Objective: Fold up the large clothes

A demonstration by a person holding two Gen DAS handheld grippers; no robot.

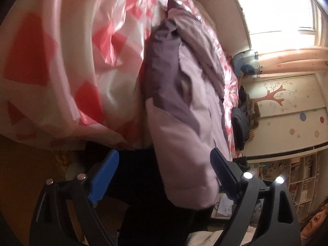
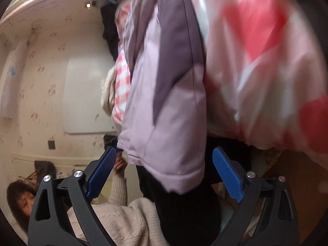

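One lilac padded jacket (image 1: 184,106) with darker purple panels lies on a red-and-white checked bedspread (image 1: 61,61), its cuffed sleeve (image 2: 170,153) hanging over the edge — between two sets of tongs, the left gripper (image 1: 164,170) and right gripper (image 2: 164,168), both spread wide, holding nothing.

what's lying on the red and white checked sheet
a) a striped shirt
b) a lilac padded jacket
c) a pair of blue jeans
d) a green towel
b: a lilac jacket with darker purple panels lies on the checked sheet, its hem toward both cameras, seen again in the right wrist view.
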